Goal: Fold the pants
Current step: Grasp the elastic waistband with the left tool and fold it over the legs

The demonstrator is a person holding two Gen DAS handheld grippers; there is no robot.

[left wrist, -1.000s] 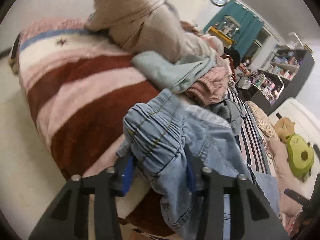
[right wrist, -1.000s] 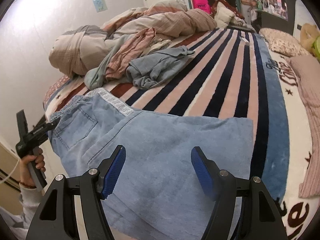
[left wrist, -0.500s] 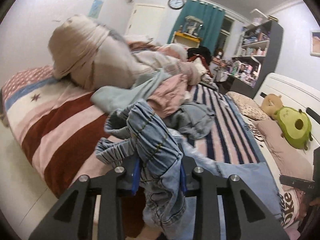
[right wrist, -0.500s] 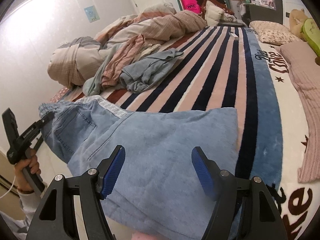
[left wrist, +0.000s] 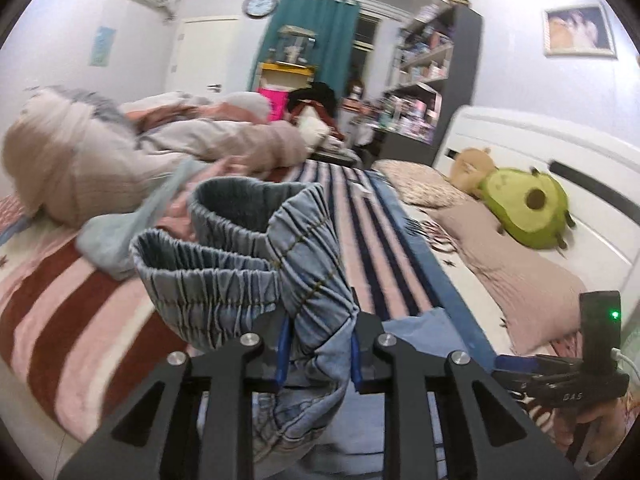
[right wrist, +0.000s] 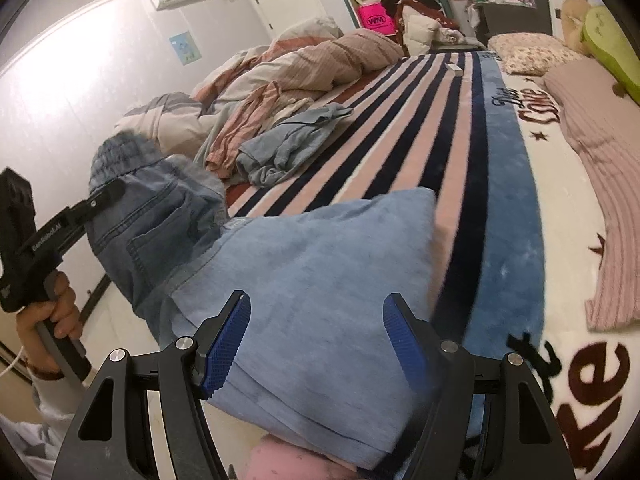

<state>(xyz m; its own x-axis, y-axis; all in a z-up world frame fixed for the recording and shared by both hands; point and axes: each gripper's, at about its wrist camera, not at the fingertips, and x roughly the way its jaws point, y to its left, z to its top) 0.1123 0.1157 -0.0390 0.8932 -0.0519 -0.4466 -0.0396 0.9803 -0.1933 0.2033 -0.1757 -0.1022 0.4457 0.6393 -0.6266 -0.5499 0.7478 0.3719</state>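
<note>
The light blue denim pants (right wrist: pixel 320 280) lie at the near edge of the striped bed, legs spread in front of my right gripper (right wrist: pixel 316 336), which is open just above the leg fabric. My left gripper (left wrist: pixel 318 354) is shut on the pants' gathered elastic waistband (left wrist: pixel 248 276) and holds it lifted off the bed. In the right wrist view the left gripper (right wrist: pixel 60 228) is at the far left, gripping the waist end with its back pocket (right wrist: pixel 160 232). The right gripper also shows in the left wrist view (left wrist: pixel 560 376) at the lower right.
A heap of clothes and a quilt (right wrist: pixel 280 92) lies along the bed's left side, with a grey-blue garment (right wrist: pixel 292 144) near the middle. Pink blanket (right wrist: pixel 600 184), pillows and a green avocado plush (left wrist: pixel 528 208) lie at the right. A shelf unit (left wrist: pixel 432 80) stands beyond.
My left gripper has lifted the waistband and swung it toward the right, over the bed. The pants' waist end has risen and bunched; my right gripper stays open over the legs.
</note>
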